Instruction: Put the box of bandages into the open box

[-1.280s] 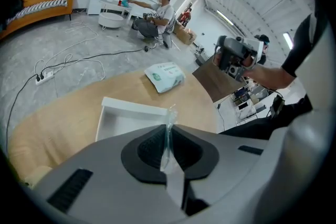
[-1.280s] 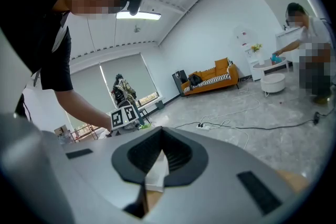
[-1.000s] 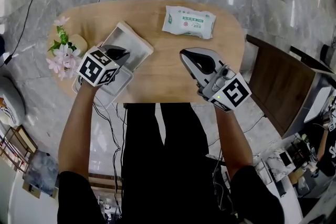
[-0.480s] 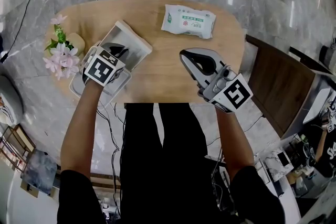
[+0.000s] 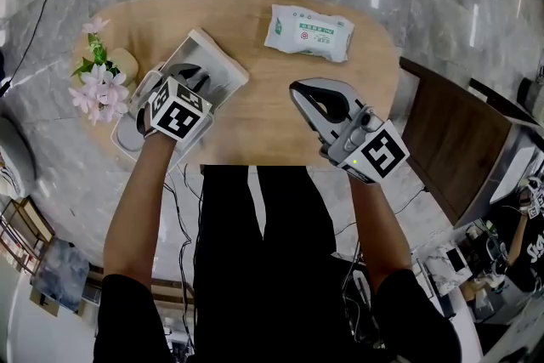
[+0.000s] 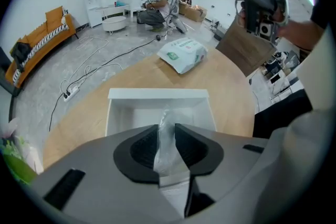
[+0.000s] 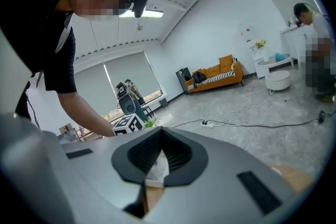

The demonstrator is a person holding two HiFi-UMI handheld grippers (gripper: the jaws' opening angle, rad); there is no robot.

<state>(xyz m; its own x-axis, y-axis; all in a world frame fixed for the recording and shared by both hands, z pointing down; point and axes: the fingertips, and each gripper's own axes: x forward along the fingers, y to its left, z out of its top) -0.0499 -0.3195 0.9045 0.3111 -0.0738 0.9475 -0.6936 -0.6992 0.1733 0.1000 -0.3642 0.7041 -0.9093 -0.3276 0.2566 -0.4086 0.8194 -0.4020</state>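
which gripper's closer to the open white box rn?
Left. The left gripper points down over the open white box, jaws just opening, a thin clear-wrapped item between them. The right gripper hangs apart to its right, over bare table.

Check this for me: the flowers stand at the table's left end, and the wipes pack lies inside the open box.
Not right. The wipes pack lies on the bare table, apart from the open box, not inside it. The head view shows this. The flowers do stand at the table's left end.
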